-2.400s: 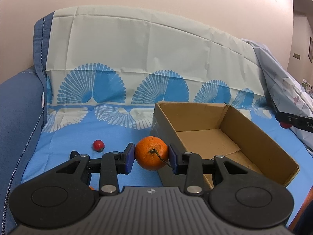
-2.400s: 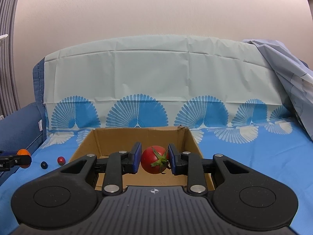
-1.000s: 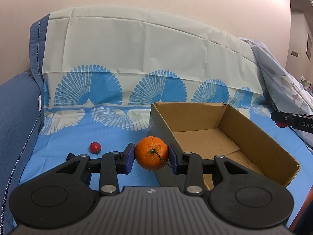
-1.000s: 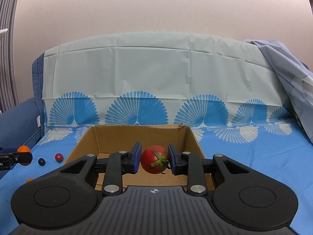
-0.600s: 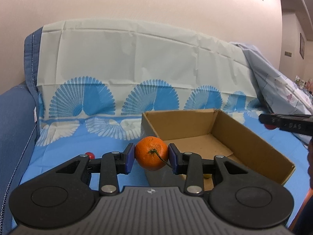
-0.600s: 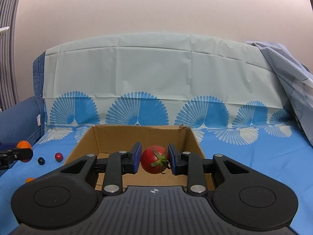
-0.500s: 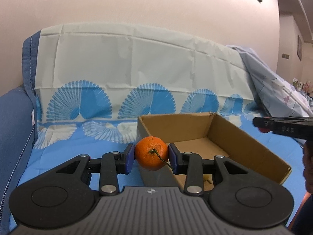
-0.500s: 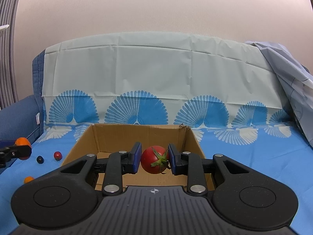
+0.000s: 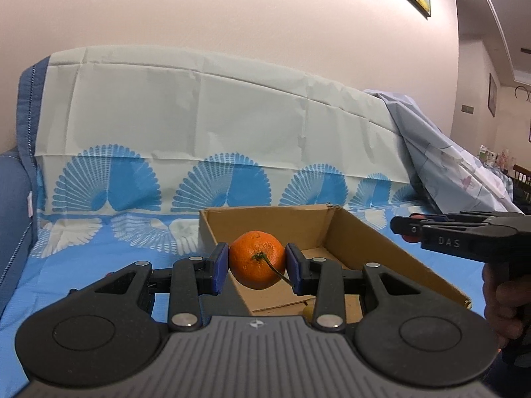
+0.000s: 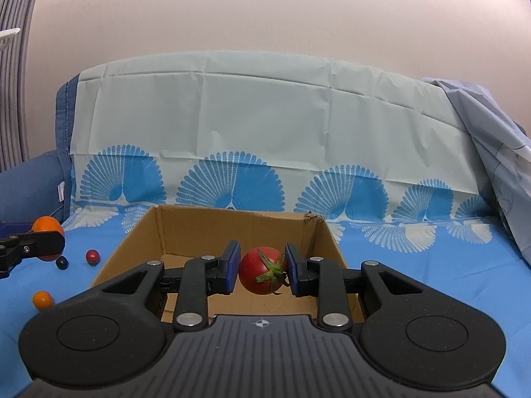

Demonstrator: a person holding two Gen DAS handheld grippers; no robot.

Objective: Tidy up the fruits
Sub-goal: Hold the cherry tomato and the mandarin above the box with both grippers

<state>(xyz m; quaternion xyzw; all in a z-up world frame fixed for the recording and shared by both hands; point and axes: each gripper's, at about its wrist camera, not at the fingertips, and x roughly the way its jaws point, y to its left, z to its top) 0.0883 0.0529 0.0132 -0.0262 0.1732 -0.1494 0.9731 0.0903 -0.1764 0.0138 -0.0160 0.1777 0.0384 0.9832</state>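
Observation:
My left gripper (image 9: 257, 263) is shut on an orange mandarin (image 9: 257, 258) with a green stem, held above the near left wall of an open cardboard box (image 9: 398, 258). My right gripper (image 10: 261, 270) is shut on a red tomato (image 10: 260, 270) with a green calyx, held over the same box (image 10: 229, 229). In the left wrist view the right gripper (image 9: 403, 229) reaches in from the right over the box's right wall, a hand behind it. The right wrist view catches the left gripper (image 10: 49, 240) with its mandarin (image 10: 46, 225) at the far left.
On the blue patterned cloth (image 10: 415, 265) left of the box lie a small red tomato (image 10: 93, 256), a dark berry (image 10: 62, 262) and a small orange fruit (image 10: 42, 299). A covered sofa back (image 9: 199, 109) rises behind. A blue armrest (image 9: 10, 205) bounds the left.
The left gripper has carried the mandarin rightward toward the box, so the box now sits behind the fruit. The right gripper with the tomato has stayed put.

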